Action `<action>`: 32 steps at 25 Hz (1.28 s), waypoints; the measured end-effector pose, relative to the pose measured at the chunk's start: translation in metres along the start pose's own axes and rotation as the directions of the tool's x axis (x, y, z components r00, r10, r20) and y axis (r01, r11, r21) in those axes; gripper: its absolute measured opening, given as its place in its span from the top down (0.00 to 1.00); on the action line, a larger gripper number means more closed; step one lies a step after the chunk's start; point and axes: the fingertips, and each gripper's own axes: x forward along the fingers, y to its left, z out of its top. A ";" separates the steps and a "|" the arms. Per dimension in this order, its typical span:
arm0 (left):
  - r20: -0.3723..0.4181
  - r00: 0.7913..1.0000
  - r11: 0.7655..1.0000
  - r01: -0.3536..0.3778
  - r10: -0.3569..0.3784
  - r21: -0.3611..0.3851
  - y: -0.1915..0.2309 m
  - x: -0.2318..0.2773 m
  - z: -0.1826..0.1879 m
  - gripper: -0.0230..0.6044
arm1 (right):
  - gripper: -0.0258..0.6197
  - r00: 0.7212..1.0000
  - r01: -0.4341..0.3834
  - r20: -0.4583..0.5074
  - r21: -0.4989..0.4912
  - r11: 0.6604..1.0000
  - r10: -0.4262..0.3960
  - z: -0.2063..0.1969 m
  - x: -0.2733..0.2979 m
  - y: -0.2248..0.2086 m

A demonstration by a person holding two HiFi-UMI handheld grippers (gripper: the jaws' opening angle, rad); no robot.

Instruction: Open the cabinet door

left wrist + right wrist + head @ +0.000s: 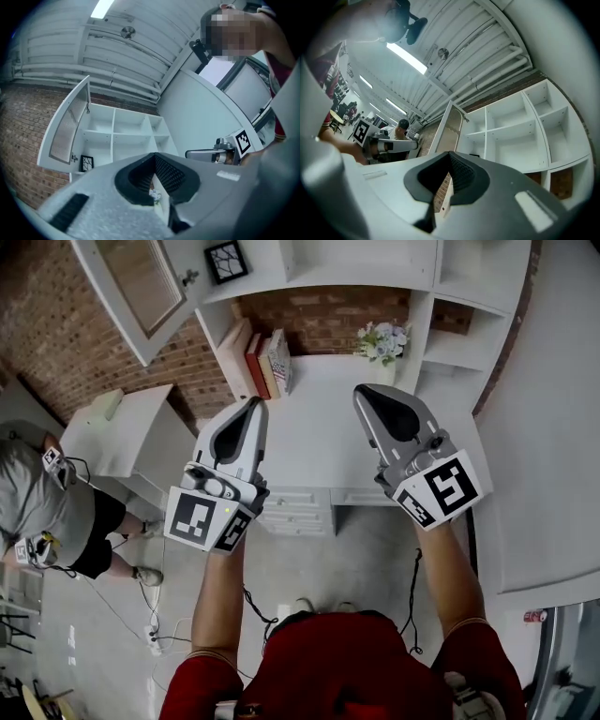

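Observation:
The white cabinet door (141,285) with its mesh panel stands swung wide open at the upper left of the white shelf unit (375,268); its small knob (190,277) is free. Both grippers hang well below it, over the desk, touching nothing. My left gripper (254,403) is shut and empty, and so is my right gripper (365,392). In the left gripper view the open door (69,126) and bare shelves (126,131) lie beyond the shut left gripper (154,186). In the right gripper view the door (451,125) is seen edge-on beyond the shut right gripper (444,186).
Books (267,362) and a flower vase (382,341) stand on the white desk (319,432), with drawers (300,499) below. A framed picture (226,261) sits in the opened compartment. A seated person (56,517) and a side table (122,432) are at the left. Cables and a power strip (153,636) lie on the floor.

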 end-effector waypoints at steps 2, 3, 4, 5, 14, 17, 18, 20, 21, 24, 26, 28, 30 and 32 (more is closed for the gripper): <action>-0.008 1.000 0.999 0.009 -0.009 -0.033 -0.003 -0.006 -0.009 0.96 | 0.94 1.000 0.012 -0.003 0.003 1.000 -0.012 -0.004 -0.004 0.009; -0.013 1.000 0.999 0.013 -0.014 -0.047 -0.005 -0.009 -0.013 0.96 | 0.94 1.000 0.020 -0.002 0.012 1.000 -0.020 -0.006 -0.006 0.014; -0.020 1.000 0.998 0.018 -0.019 -0.056 -0.006 -0.012 -0.017 0.96 | 0.94 1.000 0.027 -0.001 0.023 0.999 -0.027 -0.009 -0.008 0.020; -0.028 0.999 0.998 0.025 -0.027 -0.059 -0.009 -0.014 -0.021 0.96 | 0.94 0.999 0.032 -0.001 0.031 0.999 -0.032 -0.012 -0.009 0.025; -0.015 0.997 0.991 0.072 -0.074 -0.116 -0.024 -0.039 -0.046 0.96 | 0.94 0.994 0.107 -0.018 0.127 0.986 -0.106 -0.045 -0.023 0.051; -0.033 0.997 0.992 0.070 -0.074 -0.110 -0.023 -0.045 -0.053 0.96 | 0.94 0.993 0.118 -0.045 0.110 0.987 -0.113 -0.058 -0.023 0.059; -0.037 0.997 0.992 0.063 -0.067 -0.113 -0.020 -0.047 -0.054 0.96 | 0.94 0.992 0.118 -0.054 0.101 0.988 -0.113 -0.061 -0.022 0.062; -0.032 0.998 0.991 0.057 -0.061 -0.122 -0.016 -0.049 -0.053 0.96 | 0.94 0.992 0.116 -0.064 0.086 0.990 -0.111 -0.064 -0.021 0.067; -0.028 0.998 0.990 0.057 -0.062 -0.127 -0.014 -0.050 -0.052 0.96 | 0.94 0.992 0.114 -0.066 0.080 0.990 -0.109 -0.064 -0.020 0.069; -0.010 0.998 0.988 0.067 -0.069 -0.140 -0.011 -0.054 -0.051 0.96 | 0.94 0.992 0.111 -0.066 0.072 0.991 -0.106 -0.062 -0.019 0.072; -0.011 0.998 0.987 0.065 -0.067 -0.145 -0.009 -0.054 -0.051 0.96 | 0.94 0.992 0.112 -0.065 0.069 0.991 -0.107 -0.061 -0.018 0.074; -0.009 0.997 0.985 0.071 -0.073 -0.156 -0.009 -0.054 -0.051 0.96 | 0.94 0.992 0.114 -0.066 0.067 0.991 -0.110 -0.060 -0.017 0.075; -0.007 0.997 0.985 0.076 -0.078 -0.154 -0.009 -0.053 -0.051 0.96 | 0.94 0.991 0.117 -0.066 0.065 0.991 -0.113 -0.059 -0.017 0.075; -0.002 0.997 0.986 0.079 -0.080 -0.145 -0.010 -0.054 -0.050 0.96 | 0.94 0.991 0.118 -0.065 0.063 0.991 -0.114 -0.058 -0.018 0.076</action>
